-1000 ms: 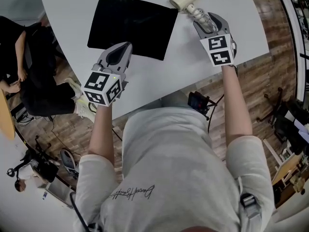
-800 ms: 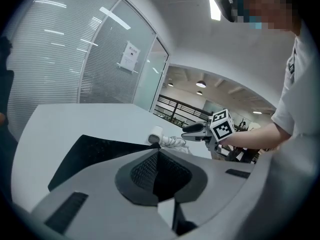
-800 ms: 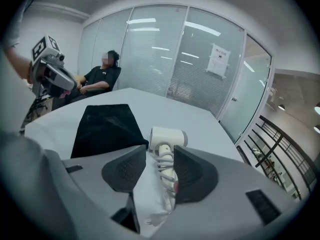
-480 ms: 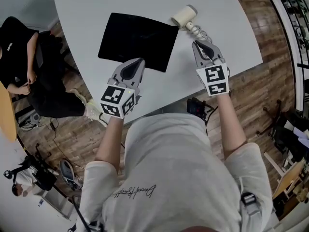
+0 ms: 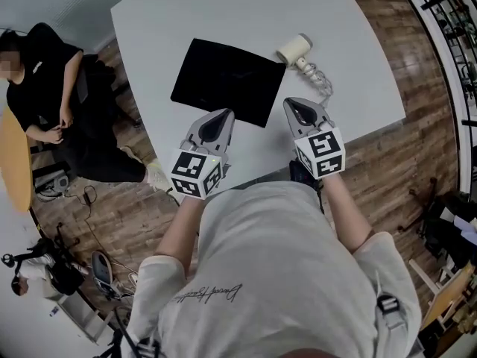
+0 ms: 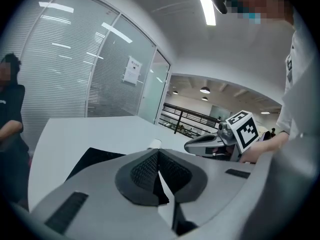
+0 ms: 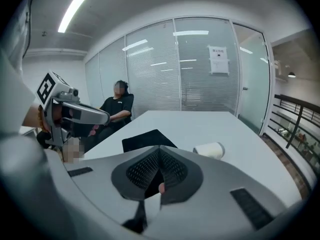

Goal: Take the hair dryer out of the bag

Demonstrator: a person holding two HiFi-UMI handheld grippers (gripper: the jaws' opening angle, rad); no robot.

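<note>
The cream hair dryer (image 5: 296, 50) lies on its side on the white table (image 5: 358, 43), its coiled cord (image 5: 320, 80) trailing toward me. Left of it, the black bag (image 5: 227, 80) lies flat. My right gripper (image 5: 292, 103) hangs over the table's near edge, well short of the dryer; its jaws are closing the last bit, pads together on nothing. My left gripper (image 5: 222, 115) is shut and empty near the bag's front edge. The right gripper view has its own jaws (image 7: 159, 151) shut, the dryer (image 7: 210, 150) and bag (image 7: 145, 139) beyond. The left gripper (image 6: 158, 154) sees the bag (image 6: 92, 159).
A person in black (image 5: 45, 73) sits at the table's left side, also in the right gripper view as the seated person (image 7: 117, 109). Glass walls with blinds stand behind the table. Wooden floor, cables and equipment lie round the table's near and left sides.
Both grippers have drawn back toward the table's near edge and risen. The right gripper left the hair dryer's handle and its jaws went from open to shut. Dryer and bag stayed put.
</note>
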